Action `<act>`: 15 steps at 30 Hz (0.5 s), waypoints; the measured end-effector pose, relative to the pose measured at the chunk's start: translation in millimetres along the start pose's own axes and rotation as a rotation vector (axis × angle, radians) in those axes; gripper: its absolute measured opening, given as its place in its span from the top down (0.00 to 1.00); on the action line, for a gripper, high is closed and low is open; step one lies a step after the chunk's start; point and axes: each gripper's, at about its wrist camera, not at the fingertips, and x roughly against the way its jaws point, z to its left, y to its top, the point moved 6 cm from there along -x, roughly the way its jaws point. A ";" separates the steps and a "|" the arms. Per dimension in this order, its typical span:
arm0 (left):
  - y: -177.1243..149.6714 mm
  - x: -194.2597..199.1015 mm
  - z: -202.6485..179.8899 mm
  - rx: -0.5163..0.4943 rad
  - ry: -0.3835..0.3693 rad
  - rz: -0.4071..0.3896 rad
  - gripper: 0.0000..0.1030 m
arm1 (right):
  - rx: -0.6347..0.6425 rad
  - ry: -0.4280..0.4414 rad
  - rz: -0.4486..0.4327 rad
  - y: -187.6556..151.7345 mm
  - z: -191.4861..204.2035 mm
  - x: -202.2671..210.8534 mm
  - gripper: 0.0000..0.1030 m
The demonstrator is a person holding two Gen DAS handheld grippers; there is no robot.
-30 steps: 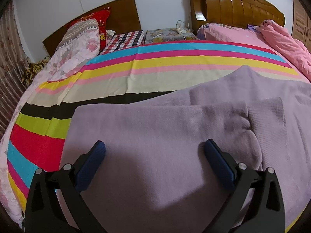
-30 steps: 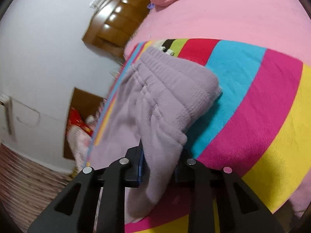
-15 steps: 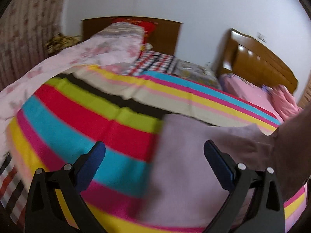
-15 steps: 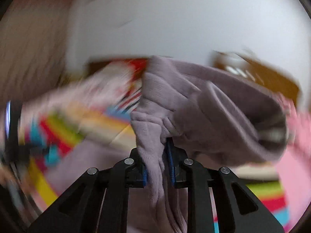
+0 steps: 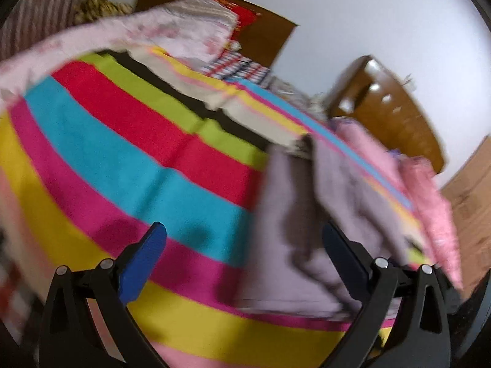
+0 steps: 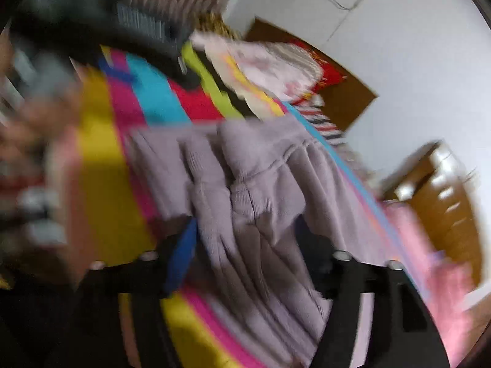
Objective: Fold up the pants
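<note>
The lilac knit pants lie bunched on the striped bedspread, at the right in the left wrist view. My left gripper is open and empty, its right finger beside the pants. In the right wrist view the pants lie folded over, waistband on top. My right gripper is open with the cloth between its spread fingers, not clamped. Both views are motion-blurred.
A pink floral quilt and pillows lie at the bed's head by a wooden headboard. A second bed with pink bedding and headboard stands at the right. A dark blurred shape is at the upper left.
My right gripper has opened and let go of the pants, which now lie folded over on the bedspread. My left gripper has swung left, off the pants.
</note>
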 end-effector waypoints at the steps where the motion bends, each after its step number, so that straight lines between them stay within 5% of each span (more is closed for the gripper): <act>1: 0.0 -0.2 -7.6 0.011 -0.067 0.011 0.02 | -0.078 0.070 -0.042 -0.5 -9.6 14.1 0.36; 3: -1.4 -1.1 -19.0 -0.001 -0.134 0.020 0.02 | -0.277 0.183 -0.103 -2.2 -36.6 35.7 0.36; 5: -2.7 -5.8 -27.7 -0.025 -0.138 0.019 0.02 | -0.386 0.228 -0.117 -5.3 -59.9 35.3 0.50; 8: -9.9 -15.0 -44.5 -0.047 -0.167 0.030 0.03 | -0.342 0.199 -0.050 -5.7 -69.4 14.8 0.69; 15: -21.1 -11.2 -54.6 -0.101 -0.153 0.007 0.10 | -0.180 0.262 0.011 9.3 -28.5 -13.6 0.73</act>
